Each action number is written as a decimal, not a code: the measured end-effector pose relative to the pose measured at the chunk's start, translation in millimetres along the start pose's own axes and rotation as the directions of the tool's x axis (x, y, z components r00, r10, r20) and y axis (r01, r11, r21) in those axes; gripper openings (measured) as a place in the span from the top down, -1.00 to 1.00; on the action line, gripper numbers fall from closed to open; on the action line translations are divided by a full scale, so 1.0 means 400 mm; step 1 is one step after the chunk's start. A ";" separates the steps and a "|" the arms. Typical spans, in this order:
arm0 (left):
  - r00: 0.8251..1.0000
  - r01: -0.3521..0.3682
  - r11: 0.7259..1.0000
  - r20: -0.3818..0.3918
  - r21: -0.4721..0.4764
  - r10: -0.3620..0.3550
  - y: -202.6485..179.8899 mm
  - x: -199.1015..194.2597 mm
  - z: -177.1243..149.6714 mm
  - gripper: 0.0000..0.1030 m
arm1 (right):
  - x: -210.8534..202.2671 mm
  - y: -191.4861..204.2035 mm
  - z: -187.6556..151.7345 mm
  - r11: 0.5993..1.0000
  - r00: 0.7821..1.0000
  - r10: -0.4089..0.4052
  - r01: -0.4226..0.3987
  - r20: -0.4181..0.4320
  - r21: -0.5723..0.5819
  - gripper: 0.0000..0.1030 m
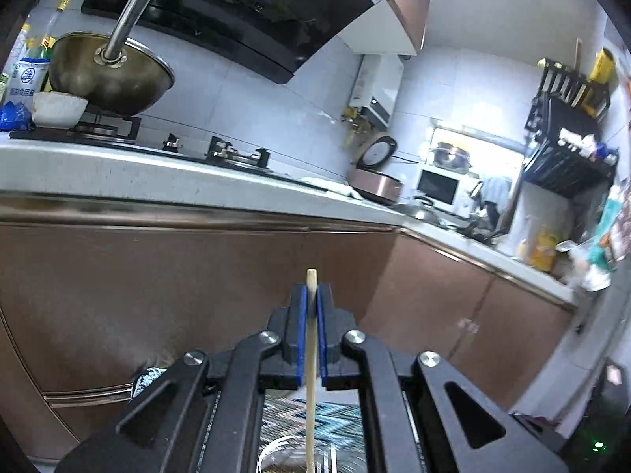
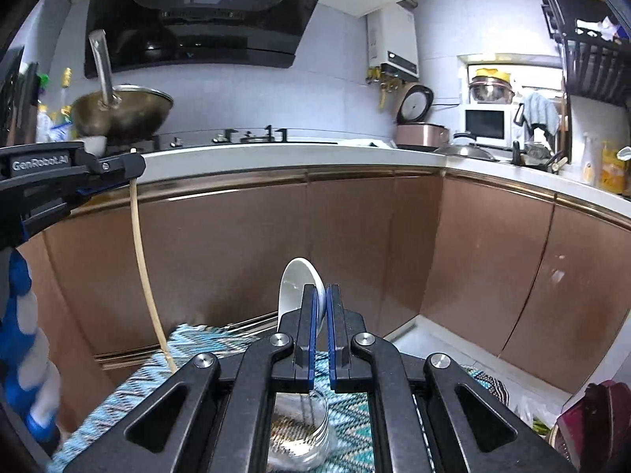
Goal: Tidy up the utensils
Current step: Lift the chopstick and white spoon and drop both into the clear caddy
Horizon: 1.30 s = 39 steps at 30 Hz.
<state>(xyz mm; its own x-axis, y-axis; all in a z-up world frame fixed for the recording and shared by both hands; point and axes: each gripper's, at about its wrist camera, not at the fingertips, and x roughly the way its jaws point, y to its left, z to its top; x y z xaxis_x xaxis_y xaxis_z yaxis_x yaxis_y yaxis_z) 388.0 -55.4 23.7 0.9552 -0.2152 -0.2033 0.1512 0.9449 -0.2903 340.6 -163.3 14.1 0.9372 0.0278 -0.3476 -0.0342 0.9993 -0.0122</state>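
Brown cabinet doors (image 2: 355, 244) run under a pale counter (image 2: 276, 155) that turns a corner at the right, with a black range hood (image 2: 205, 15) on the wall above and a big metal wok (image 2: 126, 108) sitting on the stove at the left end. Lower down, a blue-and-white zigzag cloth (image 2: 197, 339) is spread out, and a clear glass jar (image 2: 303, 429) stands on it, seen beneath the right gripper's frame. The left gripper (image 1: 312, 307) has its blue-padded jaws pressed together on a single pale wooden chopstick (image 1: 311, 354); the stick stands upright between the pads, its short top end poking just above them and the long rest hanging down toward the cloth. From the right-hand camera that same chopstick hangs from the left gripper in front of the cabinets, its lower tip near the edge of the cloth. The right gripper (image 2: 322, 307) pinches a white ceramic spoon (image 2: 297, 287), jaws nearly closed on it, the bowl of the spoon rising above and to the left of the fingertips, above the jar.
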 end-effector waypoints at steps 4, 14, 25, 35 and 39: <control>1.000 -0.024 1.000 -0.004 0.005 0.024 0.006 0.041 -0.076 0.91 | 0.027 0.011 -0.038 0.999 0.999 -0.036 0.036 0.021 -0.022 0.90; 0.998 -0.021 1.000 -0.053 0.019 0.022 0.032 0.042 -0.159 0.88 | 0.041 0.023 -0.113 1.000 1.000 0.007 -0.007 0.009 -0.012 0.72; 1.000 -0.031 0.994 -0.002 0.105 0.031 0.048 -0.193 -0.042 0.43 | -0.169 0.003 -0.051 1.000 0.997 0.002 -0.002 0.071 -0.003 0.50; 0.999 -0.042 0.990 -0.025 0.135 0.045 0.074 -0.440 0.053 0.34 | -0.435 -0.029 0.027 0.997 0.992 0.069 -0.072 0.106 0.025 0.41; 0.998 -0.033 0.987 -0.041 0.158 0.040 0.089 -0.519 0.058 0.34 | -0.510 -0.043 0.020 0.994 0.990 0.094 -0.100 0.102 0.047 0.40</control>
<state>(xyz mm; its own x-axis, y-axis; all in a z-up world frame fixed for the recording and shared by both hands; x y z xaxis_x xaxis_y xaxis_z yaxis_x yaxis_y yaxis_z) 200.9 28.7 77.4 0.9492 -0.1875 -0.2525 0.1581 0.9785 -0.1324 152.8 -186.1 92.9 0.9604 0.1244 -0.2494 -0.1111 0.9916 0.0667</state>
